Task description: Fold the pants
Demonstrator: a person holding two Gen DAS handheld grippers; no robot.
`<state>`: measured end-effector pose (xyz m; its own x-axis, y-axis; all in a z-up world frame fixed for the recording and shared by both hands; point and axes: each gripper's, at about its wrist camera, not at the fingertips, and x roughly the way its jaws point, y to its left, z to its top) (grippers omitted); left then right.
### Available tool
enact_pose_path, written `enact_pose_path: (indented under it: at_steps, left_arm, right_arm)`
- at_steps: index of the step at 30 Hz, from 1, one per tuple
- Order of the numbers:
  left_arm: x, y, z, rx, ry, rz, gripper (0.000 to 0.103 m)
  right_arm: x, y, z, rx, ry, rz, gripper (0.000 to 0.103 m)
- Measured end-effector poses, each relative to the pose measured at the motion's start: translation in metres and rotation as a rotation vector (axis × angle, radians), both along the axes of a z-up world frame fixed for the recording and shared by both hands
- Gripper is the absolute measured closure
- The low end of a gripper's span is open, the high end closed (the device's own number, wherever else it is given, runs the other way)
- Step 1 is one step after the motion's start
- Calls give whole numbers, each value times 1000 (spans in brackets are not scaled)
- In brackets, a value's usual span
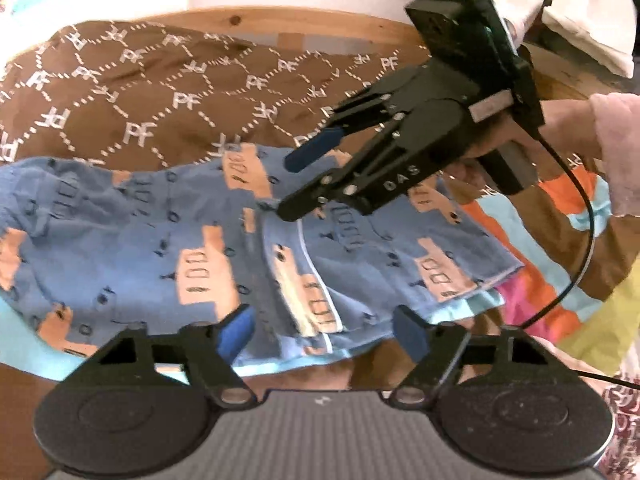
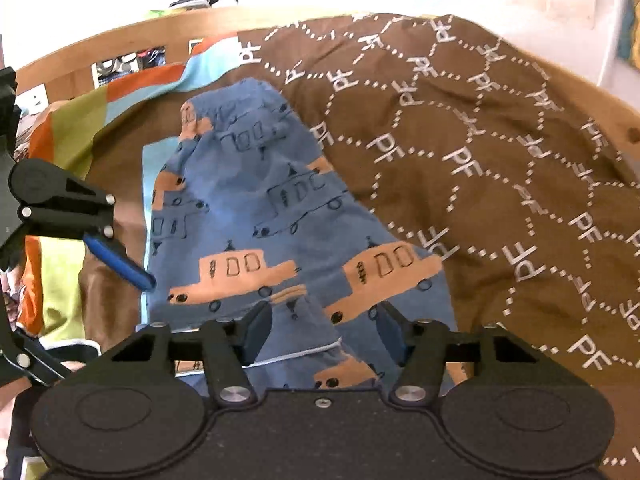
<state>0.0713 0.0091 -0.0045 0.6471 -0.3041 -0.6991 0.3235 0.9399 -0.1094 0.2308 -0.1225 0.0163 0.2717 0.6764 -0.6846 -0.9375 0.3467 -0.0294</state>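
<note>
Pants (image 1: 208, 248) lay spread on the brown blanket (image 1: 160, 92), apparently folded once lengthwise; cross folds remained. Left gripper (image 1: 326, 332) and right gripper (image 2: 320, 332) stood part-open over the cloth, gripping nothing.

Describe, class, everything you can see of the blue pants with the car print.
The pants are soft blue fabric printed with orange and outlined cars, with thin white piping. They lie slightly rumpled on a brown patterned blanket, partly over a colourful striped cloth. The left gripper and right gripper hover at their edge, jaws apart.
</note>
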Motion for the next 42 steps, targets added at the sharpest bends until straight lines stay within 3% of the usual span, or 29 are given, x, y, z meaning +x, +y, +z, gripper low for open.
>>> enact_pose_path:
  at_steps: [5,10,12,13,15,17,22,26,29,35,39,42]
  left_arm:
    - [13,-1,-10,-30,92,19,47]
    - [23,6,-12,-73,165,81,55]
    - [27,6,-13,-62,189,106,74]
    - [31,7,-13,-61,204,118,79]
    - [33,11,-12,-87,220,136,85]
    - [31,13,-9,-102,223,141,100]
    - [23,19,-2,-135,218,139,100]
    - [19,21,-2,-117,228,146,100]
    - [23,25,-7,-106,258,175,99]
    - [26,26,-9,-96,279,181,94]
    - [22,34,-9,-130,284,186,91]
    - [18,42,-10,-130,266,202,91]
  right_arm:
    - [3,3,-9,-36,30,9,63]
    - [6,5,-11,-44,45,8,63]
    - [5,6,-11,-46,39,16,71]
    - [5,8,-12,-50,34,18,80]
    - [1,9,-12,-52,11,25,85]
    - [-3,8,-11,-48,-14,36,90]
    - [-10,0,2,7,-40,25,91]
    - [-13,1,5,19,-36,40,91]
    - [-14,11,-9,-50,-50,31,84]
    - [-18,8,-10,-57,-124,-81,48]
    - [-27,9,-6,-54,-170,-119,42]
    - [-26,21,-23,-126,-199,-154,41]
